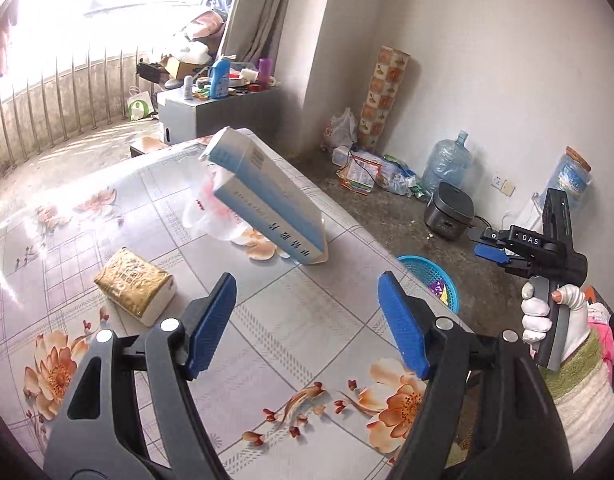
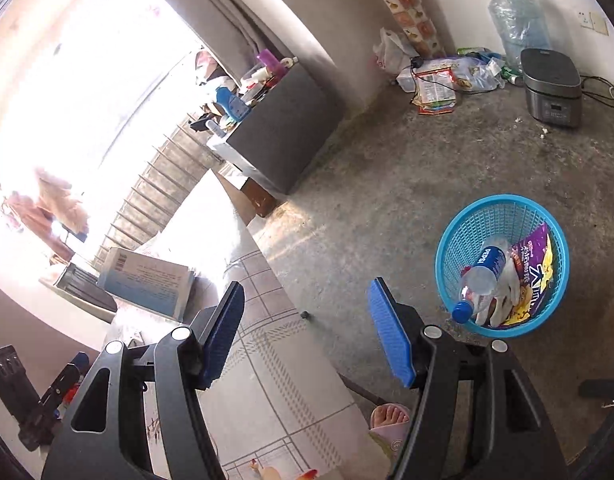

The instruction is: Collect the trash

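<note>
My left gripper [image 1: 307,284] stands open and empty over the floral table [image 1: 267,344]. Ahead of it, blue-and-white books [image 1: 267,200] lean on each other, with a crumpled clear plastic bag [image 1: 211,216] behind them. A gold-wrapped tissue pack [image 1: 135,288] lies to the left. My right gripper [image 2: 307,286], also open and empty, hangs over the table's right edge and the concrete floor. In the left wrist view the right gripper [image 1: 483,245] shows in a white-gloved hand [image 1: 537,312]. A blue mesh basket [image 2: 459,240] on the floor holds a Pepsi bottle [image 2: 483,276] and a purple snack bag [image 2: 531,268].
A dark rice cooker [image 2: 551,88], a big water jug [image 2: 517,20] and scattered wrappers [image 2: 435,84] sit along the far wall. A grey cabinet [image 2: 283,136] loaded with bottles stands by the curtain. A sandalled foot [image 2: 389,420] is beside the table. A small black bit [image 2: 305,314] lies on the floor.
</note>
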The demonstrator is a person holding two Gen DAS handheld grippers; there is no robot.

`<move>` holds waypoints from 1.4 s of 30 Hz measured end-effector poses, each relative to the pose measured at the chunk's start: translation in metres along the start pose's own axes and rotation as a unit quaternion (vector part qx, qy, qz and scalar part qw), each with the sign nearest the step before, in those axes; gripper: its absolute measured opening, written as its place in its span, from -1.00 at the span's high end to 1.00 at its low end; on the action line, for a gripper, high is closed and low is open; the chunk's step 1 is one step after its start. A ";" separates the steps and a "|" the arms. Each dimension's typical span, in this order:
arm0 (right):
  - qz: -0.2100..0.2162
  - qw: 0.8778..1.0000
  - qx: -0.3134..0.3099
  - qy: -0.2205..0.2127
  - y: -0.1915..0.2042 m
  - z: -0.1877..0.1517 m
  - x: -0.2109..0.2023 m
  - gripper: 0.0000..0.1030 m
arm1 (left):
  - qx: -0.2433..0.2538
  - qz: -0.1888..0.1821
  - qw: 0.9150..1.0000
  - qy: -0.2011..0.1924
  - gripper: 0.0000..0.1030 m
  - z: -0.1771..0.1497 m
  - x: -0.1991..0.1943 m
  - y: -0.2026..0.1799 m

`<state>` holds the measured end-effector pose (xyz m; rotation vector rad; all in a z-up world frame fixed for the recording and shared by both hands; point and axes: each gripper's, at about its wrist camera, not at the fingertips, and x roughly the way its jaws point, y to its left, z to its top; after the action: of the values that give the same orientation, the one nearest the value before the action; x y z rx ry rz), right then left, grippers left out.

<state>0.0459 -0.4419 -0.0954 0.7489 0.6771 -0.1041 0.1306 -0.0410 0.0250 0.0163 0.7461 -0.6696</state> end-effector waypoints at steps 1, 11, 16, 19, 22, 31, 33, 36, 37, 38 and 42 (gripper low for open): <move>0.011 1.000 -0.008 0.007 0.012 0.002 0.005 -0.23 | -0.018 0.008 1.000 -0.007 -0.34 -0.003 -0.005 0.015; 0.106 0.990 -0.021 0.093 0.100 0.024 0.096 -0.23 | -0.167 0.060 0.984 -0.034 -0.16 0.006 -0.004 0.127; 0.124 0.983 0.001 0.136 0.122 0.055 0.167 -0.23 | -0.234 0.046 0.971 -0.012 0.11 0.004 0.023 0.156; 0.107 0.979 -0.026 0.172 0.140 0.065 0.211 -0.23 | -0.256 0.037 0.966 0.000 0.19 0.003 0.036 0.163; 0.101 0.974 -0.067 0.193 0.161 0.065 0.241 -0.18 | -0.261 0.030 0.965 0.008 0.23 0.001 0.044 0.164; 0.147 0.944 -0.148 0.256 0.203 0.025 0.250 0.30 | -0.246 0.028 0.969 0.018 0.47 -0.004 0.057 0.162; 0.154 0.940 -0.153 0.263 0.206 0.013 0.244 0.41 | -0.243 0.024 0.970 0.021 0.61 -0.004 0.058 0.161; 0.155 0.938 -0.163 0.266 0.210 -0.003 0.234 0.48 | -0.235 0.013 0.971 0.027 0.79 -0.006 0.061 0.157; 0.154 0.937 -0.168 0.266 0.212 -0.008 0.231 0.50 | -0.232 0.007 0.972 0.031 0.83 -0.007 0.063 0.155; 0.152 0.937 -0.172 0.265 0.212 -0.012 0.227 0.52 | -0.228 0.002 0.973 0.034 0.86 -0.008 0.064 0.152; 0.155 0.935 -0.169 0.269 0.210 -0.023 0.215 0.57 | -0.210 -0.012 0.977 0.040 0.92 -0.013 0.064 0.140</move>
<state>0.2694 -0.2407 -0.1127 0.5391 1.0540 0.5152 0.2360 0.0375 -0.0553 -0.3552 0.9564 -0.5249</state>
